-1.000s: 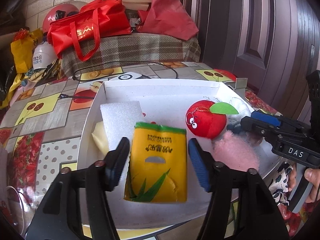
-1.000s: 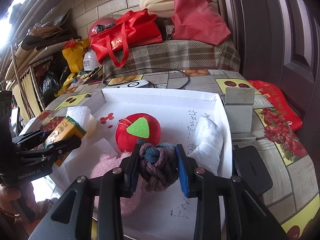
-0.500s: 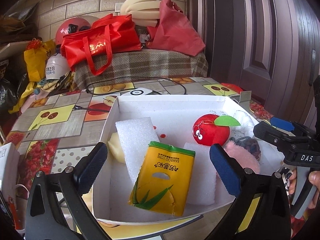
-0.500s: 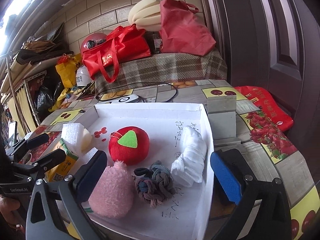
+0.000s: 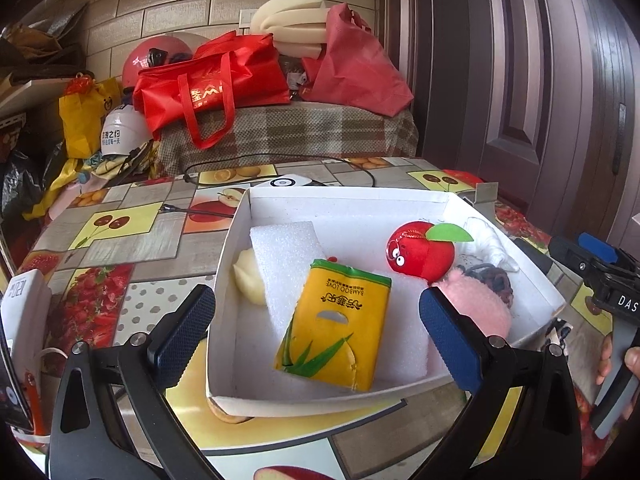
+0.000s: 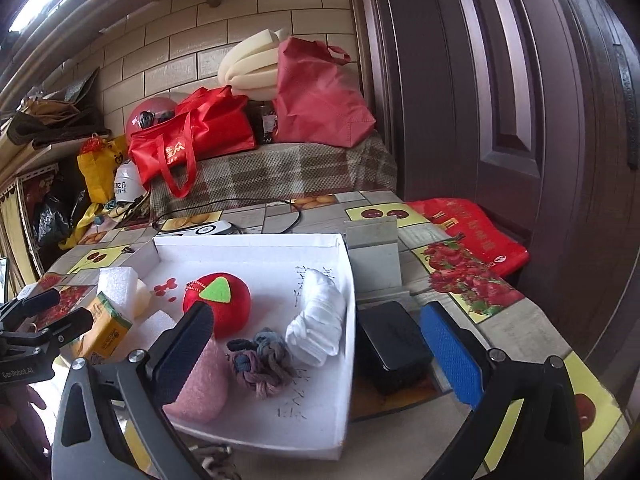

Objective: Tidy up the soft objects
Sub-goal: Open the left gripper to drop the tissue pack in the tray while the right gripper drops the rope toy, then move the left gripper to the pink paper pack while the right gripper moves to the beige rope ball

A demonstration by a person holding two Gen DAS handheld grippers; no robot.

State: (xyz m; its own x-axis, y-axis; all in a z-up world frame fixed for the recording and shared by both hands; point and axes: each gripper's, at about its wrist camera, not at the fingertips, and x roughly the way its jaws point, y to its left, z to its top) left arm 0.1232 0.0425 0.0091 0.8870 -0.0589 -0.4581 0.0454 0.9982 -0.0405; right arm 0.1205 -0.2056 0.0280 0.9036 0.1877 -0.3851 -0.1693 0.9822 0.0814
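Observation:
A white cardboard box (image 5: 344, 196) (image 6: 248, 240) on the table holds the soft objects. In it lie a yellow tissue pack (image 5: 334, 326) (image 6: 106, 328), white foam blocks (image 5: 284, 256), a red apple plush (image 5: 420, 252) (image 6: 218, 300), a pink fuzzy pouch (image 5: 476, 308) (image 6: 198, 384), a knotted rope toy (image 6: 260, 362) and a rolled white cloth (image 6: 320, 320). My left gripper (image 5: 316, 336) is open and empty, above the box's near edge. My right gripper (image 6: 316, 356) is open and empty, over the box's right side.
A black case (image 6: 394, 344) and a grey stand (image 6: 374, 256) sit right of the box. A white device with a black cable (image 5: 286, 181) lies behind it. Red bags (image 5: 212, 80) and helmets pile up on a plaid-covered bench beyond the table.
Both grippers opened and drew back. The left let go of the tissue pack, the right let go of the rope toy; both items now lie in the box.

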